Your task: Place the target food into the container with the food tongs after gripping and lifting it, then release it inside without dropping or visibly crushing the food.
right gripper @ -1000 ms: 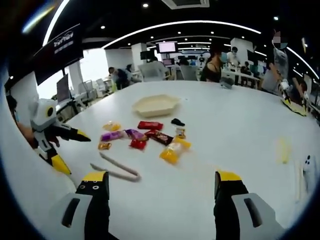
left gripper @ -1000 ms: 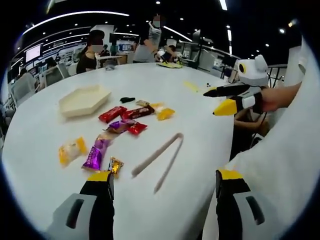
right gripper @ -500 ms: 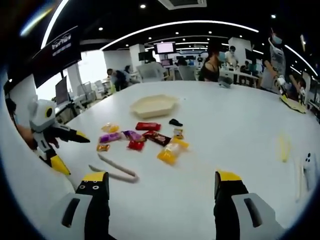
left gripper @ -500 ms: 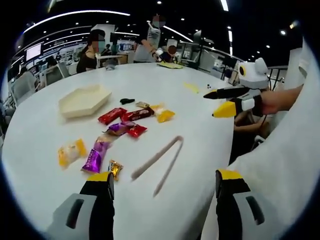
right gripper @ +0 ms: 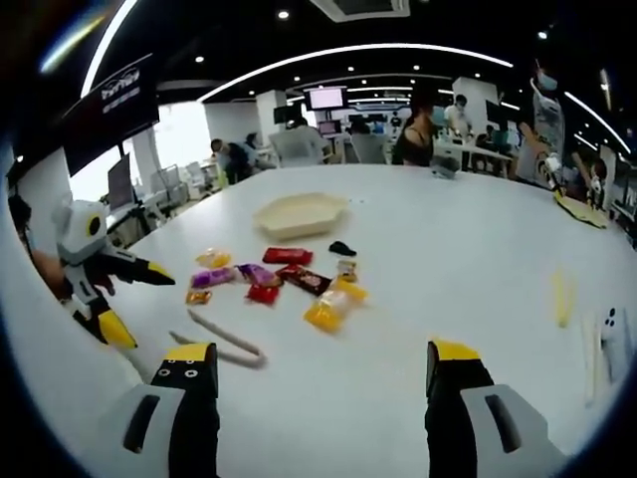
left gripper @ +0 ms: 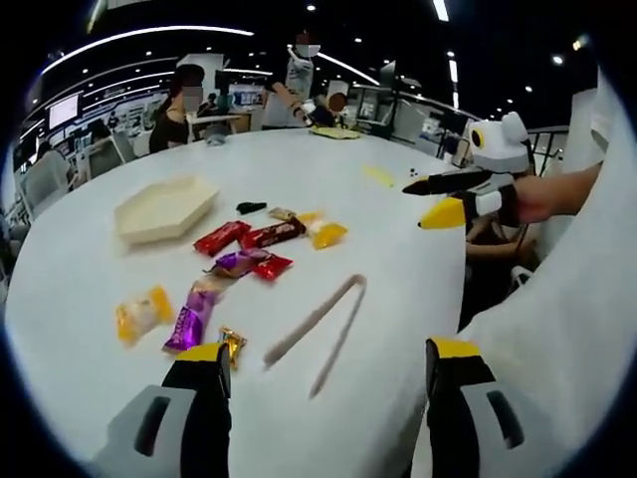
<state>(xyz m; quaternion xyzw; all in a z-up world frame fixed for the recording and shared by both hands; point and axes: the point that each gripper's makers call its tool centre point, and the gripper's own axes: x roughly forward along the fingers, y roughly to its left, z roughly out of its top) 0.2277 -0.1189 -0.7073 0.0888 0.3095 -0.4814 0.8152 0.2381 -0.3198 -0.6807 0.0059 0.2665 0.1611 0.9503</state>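
A round white counter (left gripper: pixel 299 159) stood in a bright open office — snack packets (left gripper: pixel 239 261), tongs (left gripper: pixel 318 321) and a beige tray (left gripper: pixel 159 207) lay on it. Both tools — left tool (left gripper: pixel 318 398), right tool (right gripper: pixel 323 398) — hung spread wide, pinching nothing.

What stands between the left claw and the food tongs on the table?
Nothing visible. Bare white table lies between the open left claw and the food tongs. The small gold wrapper sits off to the side.
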